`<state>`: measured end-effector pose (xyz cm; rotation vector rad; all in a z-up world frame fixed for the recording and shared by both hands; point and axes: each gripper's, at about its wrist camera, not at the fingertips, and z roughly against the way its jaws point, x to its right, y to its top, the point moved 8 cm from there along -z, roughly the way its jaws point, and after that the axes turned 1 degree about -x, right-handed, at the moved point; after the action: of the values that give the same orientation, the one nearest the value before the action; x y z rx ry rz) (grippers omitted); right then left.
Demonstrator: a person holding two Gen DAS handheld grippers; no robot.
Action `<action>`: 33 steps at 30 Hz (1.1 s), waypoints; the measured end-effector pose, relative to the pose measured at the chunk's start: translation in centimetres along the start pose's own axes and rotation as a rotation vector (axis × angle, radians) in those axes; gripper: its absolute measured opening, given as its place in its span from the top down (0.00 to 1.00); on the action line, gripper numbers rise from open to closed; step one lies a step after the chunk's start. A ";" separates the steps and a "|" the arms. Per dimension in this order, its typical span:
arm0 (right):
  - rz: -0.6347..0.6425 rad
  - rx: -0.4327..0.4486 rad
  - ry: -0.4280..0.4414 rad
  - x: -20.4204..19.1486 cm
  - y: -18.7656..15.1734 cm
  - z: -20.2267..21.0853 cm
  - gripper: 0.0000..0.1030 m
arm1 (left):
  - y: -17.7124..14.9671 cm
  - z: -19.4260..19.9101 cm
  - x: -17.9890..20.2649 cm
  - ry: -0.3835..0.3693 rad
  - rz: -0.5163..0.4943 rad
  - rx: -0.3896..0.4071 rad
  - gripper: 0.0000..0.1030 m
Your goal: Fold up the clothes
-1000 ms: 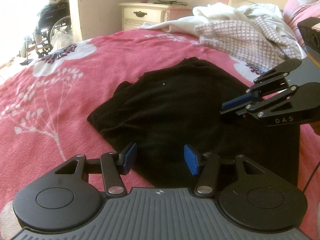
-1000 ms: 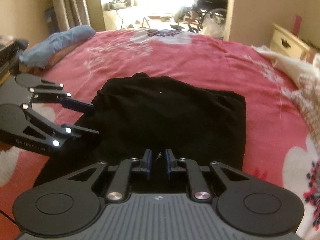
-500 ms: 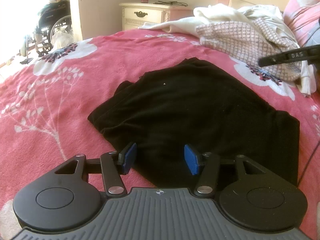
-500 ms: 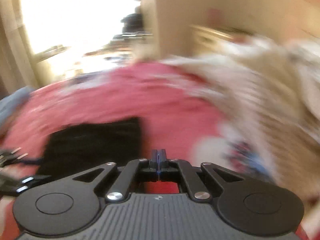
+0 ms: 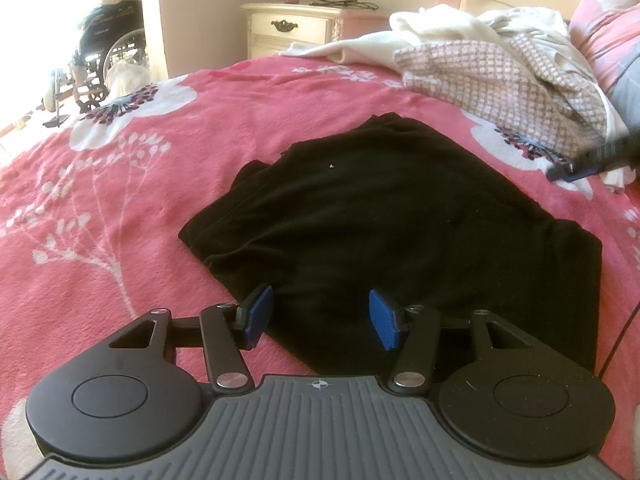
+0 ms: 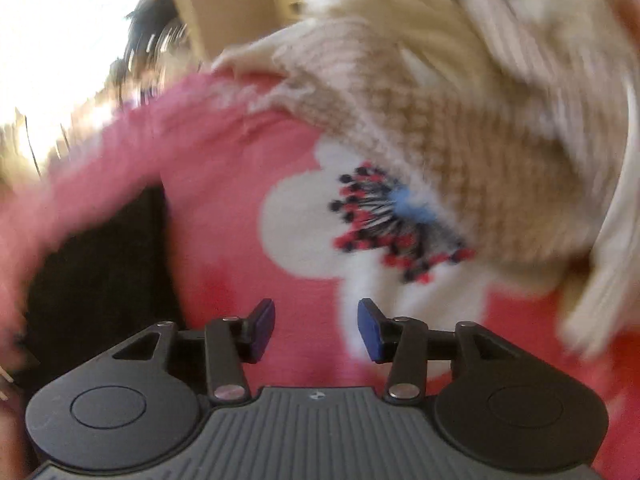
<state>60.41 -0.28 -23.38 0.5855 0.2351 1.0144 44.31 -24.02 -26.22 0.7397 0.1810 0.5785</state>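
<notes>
Folding looks finished for the black garment, lying flat mid-bed. A heap of clothes near the pillow remains unfolded. Left hand-held gripper hovers released over the garment's near edge. Right hand-held gripper, jaws just opened and empty, faces the checked top; nothing blocks it.

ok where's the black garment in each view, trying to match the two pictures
Left wrist: the black garment fills the middle of the picture, spread flat on the pink bedspread, just beyond the open jaws.
Right wrist: only its blurred edge shows, at the lower left, left of the jaws.
Shared landmark: the white flower with dark red stamens beside the checked cloth, on the right in the left wrist view and central in the right wrist view.
</notes>
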 end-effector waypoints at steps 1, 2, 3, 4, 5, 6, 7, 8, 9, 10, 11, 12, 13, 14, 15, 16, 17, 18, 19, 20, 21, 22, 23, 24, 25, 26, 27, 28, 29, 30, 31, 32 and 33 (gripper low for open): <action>0.072 0.010 -0.029 -0.3 -0.9 0.3 0.40 | 0.0 0.0 0.0 0.000 0.001 0.000 0.47; 0.133 0.024 -0.049 -0.7 -1.9 0.7 0.39 | 0.0 0.0 0.0 0.001 0.001 -0.001 0.47; 0.194 0.037 -0.068 -1.0 -2.8 1.0 0.39 | 0.0 0.0 0.0 0.001 0.002 -0.001 0.47; 0.187 0.014 -0.052 -0.9 -3.6 1.5 0.39 | 0.0 0.0 0.0 0.000 0.004 -0.001 0.47; 0.160 -0.020 -0.025 -0.6 -4.3 2.0 0.39 | 0.0 0.0 0.0 -0.001 0.005 -0.001 0.47; 0.133 -0.053 0.001 -0.4 -5.1 2.4 0.39 | 0.0 0.0 0.0 -0.001 0.007 0.000 0.47; 0.096 -0.090 0.028 0.0 -5.3 2.9 0.39 | 0.0 0.0 0.0 -0.002 0.009 0.001 0.47; 0.055 -0.127 0.056 0.5 -5.5 3.4 0.39 | 0.0 0.0 0.0 -0.002 0.011 0.001 0.47; 0.013 -0.135 0.076 1.0 -5.3 4.2 0.40 | 0.0 0.0 -0.1 -0.002 0.012 0.002 0.47; -0.016 -0.110 0.087 1.1 -4.8 5.2 0.40 | 0.0 0.0 -0.1 -0.003 0.014 0.002 0.47; -0.020 -0.074 0.110 0.6 -4.1 6.0 0.40 | 0.1 0.0 -0.1 -0.004 0.015 0.003 0.47; -0.020 -0.036 0.137 0.1 -3.4 6.8 0.40 | 0.1 0.1 -0.1 -0.004 0.016 0.004 0.47; -0.019 0.003 0.164 -0.4 -2.7 7.6 0.41 | 0.1 0.1 -0.2 -0.005 0.017 0.004 0.47; -0.019 0.041 0.191 -1.0 -1.9 8.5 0.42 | 0.2 0.2 -0.2 -0.004 0.024 0.007 0.47; 0.005 0.058 0.227 -2.2 -1.6 8.6 0.43 | 0.3 0.3 -0.3 -0.003 0.032 0.010 0.46; 0.036 0.068 0.264 -3.7 -1.4 8.5 0.44 | 0.3 0.5 -0.3 0.000 0.032 0.013 0.46; 0.067 0.079 0.302 -5.1 -1.1 8.4 0.47 | 0.4 0.6 -0.3 0.005 0.030 0.015 0.45; 0.097 0.090 0.340 -6.5 -0.9 8.4 0.49 | 0.4 0.7 -0.3 0.009 0.028 0.018 0.45; 0.128 0.100 0.377 -8.0 -0.7 8.3 0.50 | 0.5 0.7 -0.3 0.012 0.026 0.015 0.45; 0.152 0.102 0.409 -9.3 -0.4 7.9 0.52 | 0.6 0.8 -0.2 0.015 0.024 0.011 0.45; 0.175 0.102 0.440 -10.5 -0.1 7.4 0.54 | 0.8 0.7 -0.2 0.023 0.019 0.005 0.45; 0.197 0.104 0.472 -11.8 0.2 7.1 0.56 | 0.9 0.6 -0.2 0.033 0.014 0.000 0.45; 0.222 0.104 0.493 -12.9 0.6 6.5 0.62 | 1.1 0.4 -0.2 0.050 0.008 -0.008 0.45; 0.246 0.104 0.511 -14.0 1.0 5.9 0.63 | 1.4 0.2 -0.3 0.067 0.005 -0.014 0.45; 0.266 0.104 0.522 -14.8 1.5 5.2 0.64 | 1.7 -0.1 -0.4 0.085 0.006 -0.024 0.45; 0.285 0.105 0.530 -15.6 2.1 4.4 0.69 | 2.0 -0.5 -0.7 0.103 0.012 -0.037 0.45; 0.301 0.102 0.533 -16.4 2.9 3.7 0.71 | 2.3 -0.8 -0.9 0.117 0.022 -0.047 0.45; 0.313 0.101 0.539 -17.1 3.8 2.9 0.71 | 2.6 -1.1 -1.3 0.128 0.038 -0.056 0.45; 0.320 0.102 0.540 -17.7 4.8 2.3 0.72 | 2.8 -1.4 -1.6 0.141 0.053 -0.071 0.45; 0.326 0.104 0.540 -18.2 5.7 1.6 0.73 | 2.8 -1.7 -2.0 0.154 0.067 -0.087 0.45; 0.336 0.096 0.532 -18.8 6.6 0.6 0.73 | 2.9 -2.0 -2.3 0.167 0.081 -0.104 0.44; 0.346 0.087 0.517 -19.2 7.3 -0.5 0.74 | 3.0 -2.3 -2.6 0.180 0.095 -0.120 0.42; 0.360 0.078 0.490 -19.5 7.8 -1.7 0.74 | 3.1 -2.6 -2.9 0.193 0.109 -0.136 0.41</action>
<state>43.80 -13.18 -21.97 0.4490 0.6200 1.4989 39.64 -22.35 -26.14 0.5634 0.2782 0.7588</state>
